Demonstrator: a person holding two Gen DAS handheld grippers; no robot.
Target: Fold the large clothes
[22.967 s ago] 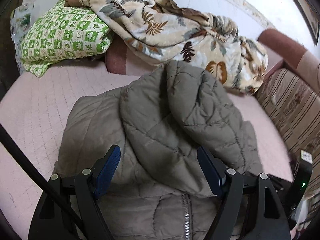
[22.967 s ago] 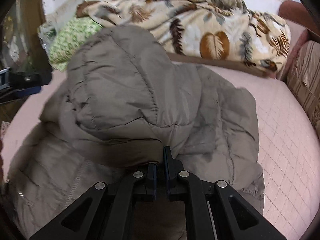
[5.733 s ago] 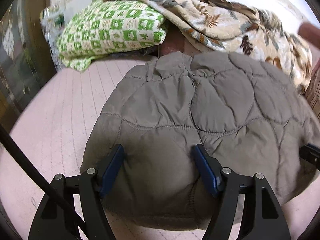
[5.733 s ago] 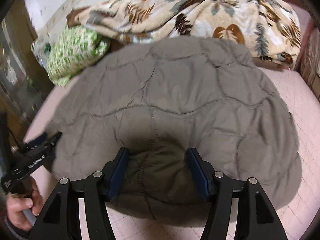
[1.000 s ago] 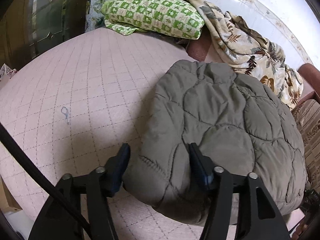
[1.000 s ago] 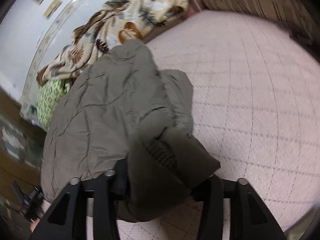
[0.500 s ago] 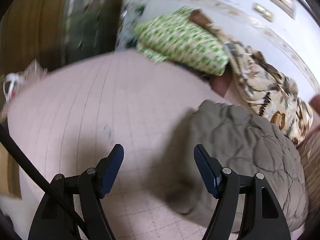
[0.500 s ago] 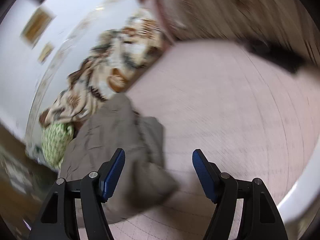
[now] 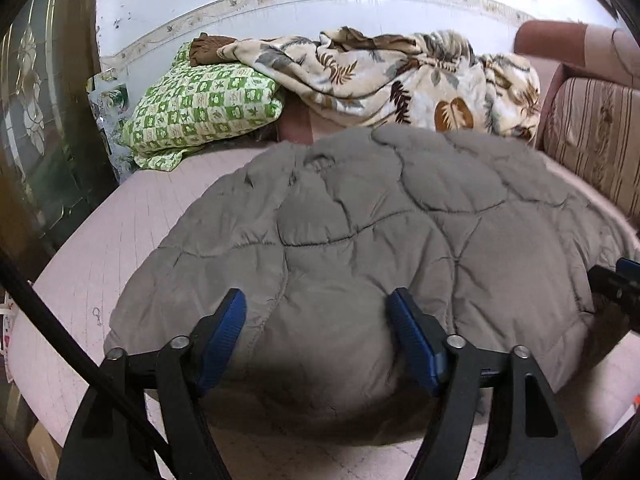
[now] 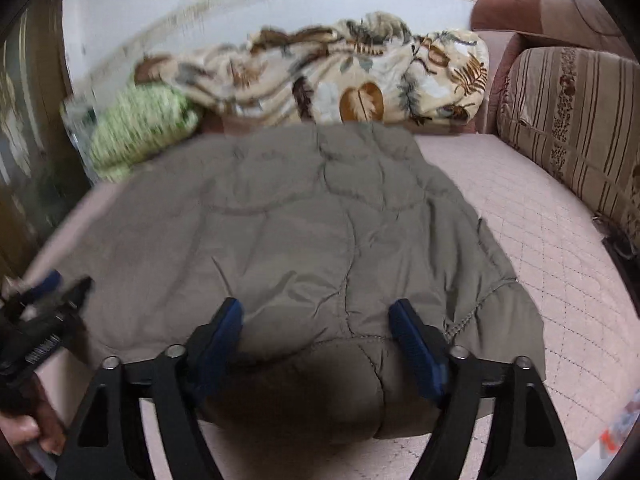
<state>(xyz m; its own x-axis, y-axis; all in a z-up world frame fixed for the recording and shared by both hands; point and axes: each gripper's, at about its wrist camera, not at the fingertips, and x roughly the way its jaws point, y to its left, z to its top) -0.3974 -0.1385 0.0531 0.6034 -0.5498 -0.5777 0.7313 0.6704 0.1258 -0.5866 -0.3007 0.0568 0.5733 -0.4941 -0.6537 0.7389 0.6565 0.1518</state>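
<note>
A grey-brown quilted puffer jacket [image 9: 360, 220] lies folded into a thick bundle on the pink quilted bed [image 9: 132, 216]; it also fills the right wrist view [image 10: 300, 232]. My left gripper [image 9: 318, 334] is open, its blue pads either side of the bundle's near left edge, holding nothing. My right gripper [image 10: 316, 332] is open the same way over the near right edge. The right gripper's tip [image 9: 618, 284] shows at the right edge of the left wrist view. The left gripper [image 10: 40, 316] and the hand holding it show at the left of the right wrist view.
A green checked pillow [image 9: 200, 108] and a leaf-print blanket [image 9: 392, 76] lie at the bed's far end against the wall. A striped sofa cushion [image 10: 572, 120] stands at the right. A dark cabinet [image 9: 36, 120] stands at the left. Bare bed [image 10: 540, 220] lies right of the jacket.
Both grippers held the bundle's sides a second ago, then let go and swung away. Now both are back over its near edge, open. The jacket lies still.
</note>
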